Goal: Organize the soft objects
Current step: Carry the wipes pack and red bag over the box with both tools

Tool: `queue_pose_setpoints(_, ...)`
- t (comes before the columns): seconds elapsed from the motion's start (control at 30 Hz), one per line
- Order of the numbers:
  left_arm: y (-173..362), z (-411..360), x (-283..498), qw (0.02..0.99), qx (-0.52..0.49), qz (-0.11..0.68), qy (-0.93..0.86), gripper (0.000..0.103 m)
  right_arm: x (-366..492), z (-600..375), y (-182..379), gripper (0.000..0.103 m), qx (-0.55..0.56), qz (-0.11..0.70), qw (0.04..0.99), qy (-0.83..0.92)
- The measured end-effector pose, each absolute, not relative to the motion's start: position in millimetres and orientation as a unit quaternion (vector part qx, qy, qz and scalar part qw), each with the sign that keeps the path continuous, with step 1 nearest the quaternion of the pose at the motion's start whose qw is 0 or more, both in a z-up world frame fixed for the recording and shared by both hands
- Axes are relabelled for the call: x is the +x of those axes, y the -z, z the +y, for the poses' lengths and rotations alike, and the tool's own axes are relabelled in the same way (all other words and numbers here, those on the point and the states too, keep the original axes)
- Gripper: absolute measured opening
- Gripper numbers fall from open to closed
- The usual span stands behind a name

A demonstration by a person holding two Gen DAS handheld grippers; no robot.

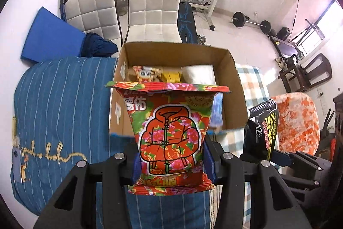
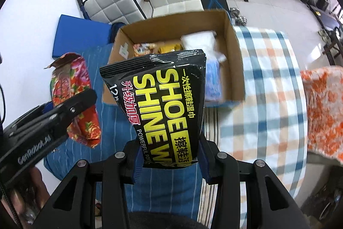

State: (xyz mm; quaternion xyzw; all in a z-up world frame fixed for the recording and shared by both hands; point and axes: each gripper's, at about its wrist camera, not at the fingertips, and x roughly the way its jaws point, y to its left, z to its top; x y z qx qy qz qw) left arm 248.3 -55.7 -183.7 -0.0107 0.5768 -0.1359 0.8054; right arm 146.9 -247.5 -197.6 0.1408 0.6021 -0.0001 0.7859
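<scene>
**A:** What are you holding?

**B:** Your left gripper (image 1: 171, 162) is closed on the lower part of a red floral wipes pack (image 1: 169, 134), upright, in front of the cardboard box (image 1: 233, 87). Your right gripper (image 2: 169, 158) is clamped the same way on a black shoe shine wipes pack (image 2: 163, 100), just beside the box's near wall.

**A:** How far along are you?

**B:** Partway, I judge. The box, sitting on the bed (image 1: 60, 100), already holds a small cartoon-printed pack (image 1: 145, 74), a yellow pack (image 1: 171, 76), a white soft pack (image 1: 199, 73) and a blue one (image 2: 212, 81). Your two packs are not yet in. An orange-and-white fluffy blanket (image 2: 323, 108) lies to your right, outside the box; whether it belongs in, I cannot tell.
</scene>
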Motion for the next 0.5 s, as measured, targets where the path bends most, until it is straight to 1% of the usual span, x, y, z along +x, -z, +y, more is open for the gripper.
queue_pose_setpoints(0.1, 193, -52, 281, 0.797, -0.015, 0.589, 0.133, 0.044, 175, -249, 197, 0.045, 0.132, 0.597, 0.792, 0.001)
queue_pose_setpoints(0.23, 222, -45, 325, 0.763, -0.054, 0.629, 0.135, 0.044, 218, -254, 214, 0.045, 0.136, 0.605, 0.784, 0.0)
queue_pose_setpoints(0.37, 262, -40, 360, 0.727, -0.074, 0.671, 0.127, 0.044, 258, -260, 247, 0.045, 0.148, 0.627, 0.765, -0.004)
queue_pose_setpoints(0.5, 304, -43, 383, 0.694, -0.069, 0.707, 0.118, 0.044, 285, -263, 290, 0.045, 0.16, 0.657, 0.737, -0.009)
